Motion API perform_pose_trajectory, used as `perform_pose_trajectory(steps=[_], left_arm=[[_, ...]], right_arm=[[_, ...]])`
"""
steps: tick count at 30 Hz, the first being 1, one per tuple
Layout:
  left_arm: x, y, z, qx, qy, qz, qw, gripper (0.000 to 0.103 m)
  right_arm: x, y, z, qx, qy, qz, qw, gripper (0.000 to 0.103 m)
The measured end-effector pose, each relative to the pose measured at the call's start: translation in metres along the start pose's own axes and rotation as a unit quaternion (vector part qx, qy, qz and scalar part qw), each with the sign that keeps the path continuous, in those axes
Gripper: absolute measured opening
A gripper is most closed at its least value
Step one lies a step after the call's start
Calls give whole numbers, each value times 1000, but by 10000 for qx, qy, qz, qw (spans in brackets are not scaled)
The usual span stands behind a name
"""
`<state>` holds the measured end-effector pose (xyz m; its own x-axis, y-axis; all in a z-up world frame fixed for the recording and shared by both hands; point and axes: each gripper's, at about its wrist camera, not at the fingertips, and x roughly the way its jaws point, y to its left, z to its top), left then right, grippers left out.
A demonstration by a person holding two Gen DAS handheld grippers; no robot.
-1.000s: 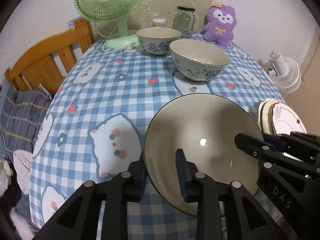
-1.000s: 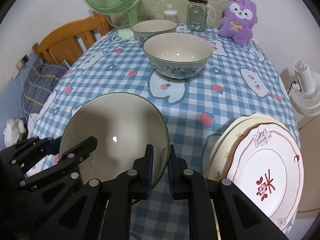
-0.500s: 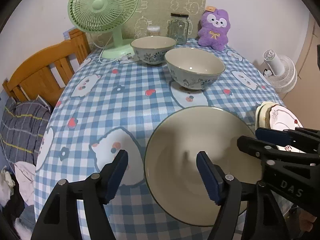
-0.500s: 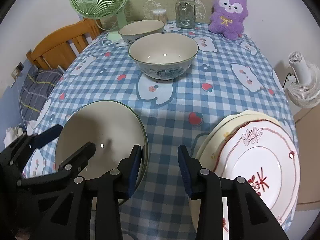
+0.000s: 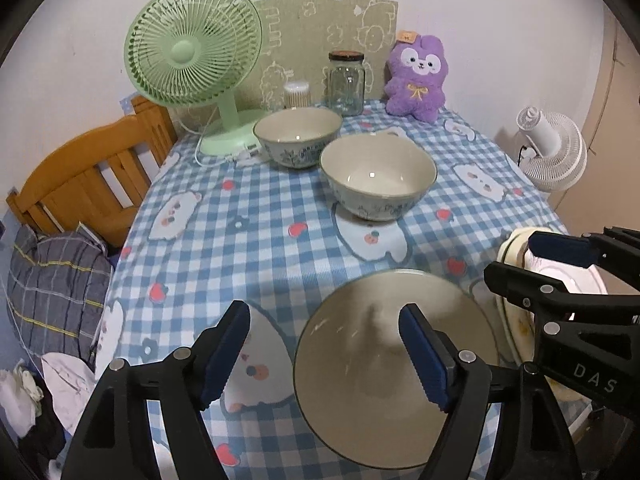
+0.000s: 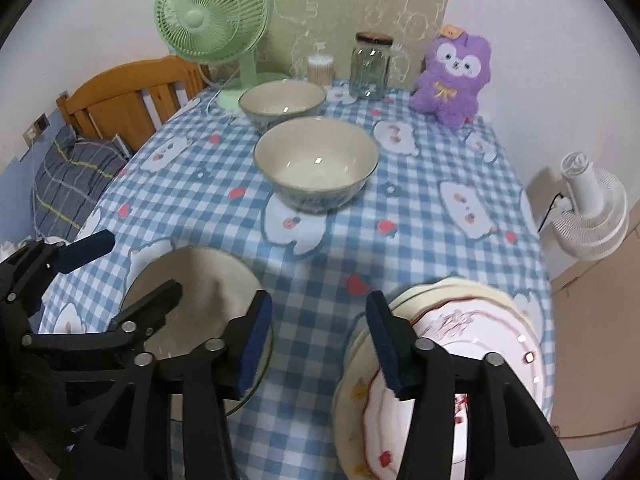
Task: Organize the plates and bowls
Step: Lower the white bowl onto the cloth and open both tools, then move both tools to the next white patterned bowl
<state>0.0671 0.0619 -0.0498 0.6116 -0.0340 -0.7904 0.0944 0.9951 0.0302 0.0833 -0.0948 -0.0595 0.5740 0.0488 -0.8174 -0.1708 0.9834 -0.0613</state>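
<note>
Your left hand-held gripper [image 5: 324, 344] and right hand-held gripper [image 6: 318, 338] have just been opening, jaws wide, gripping nothing; the cream bowl [image 5: 376, 392] rests on the counter [image 5: 260, 240].

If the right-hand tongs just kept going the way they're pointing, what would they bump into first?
Probably the checked tablecloth: the right tongs stand open, aimed down at the bare strip between the big bowl and the stacked plates. Depth is hard to judge, so either rim might get clipped.

Wide cream ceramic bowl with a dark rim [image 5: 394, 392] upright at the near edge; two blue-patterned bowls [image 5: 378, 176] farther back; stacked floral plates [image 6: 472, 364] right
</note>
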Motion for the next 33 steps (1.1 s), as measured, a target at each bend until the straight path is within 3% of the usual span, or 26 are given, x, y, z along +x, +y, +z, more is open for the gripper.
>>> perform_pose_trajectory(steps=[6, 22, 27, 33], left_arm=[[-2, -1, 16, 17, -10, 37, 10000, 79], [11, -1, 67, -140, -130, -33, 9998, 79], [21, -2, 84, -80, -147, -214, 9996, 79], [46, 0, 101, -63, -45, -113, 9999, 79]], right_arm=[[-14, -5, 15, -65, -247, -74, 9996, 67], [-9, -30, 55, -125, -355, -193, 9991, 68], [8, -44, 69, 76, -179, 160, 9997, 68], [32, -53, 83, 83, -131, 380, 9992, 68]])
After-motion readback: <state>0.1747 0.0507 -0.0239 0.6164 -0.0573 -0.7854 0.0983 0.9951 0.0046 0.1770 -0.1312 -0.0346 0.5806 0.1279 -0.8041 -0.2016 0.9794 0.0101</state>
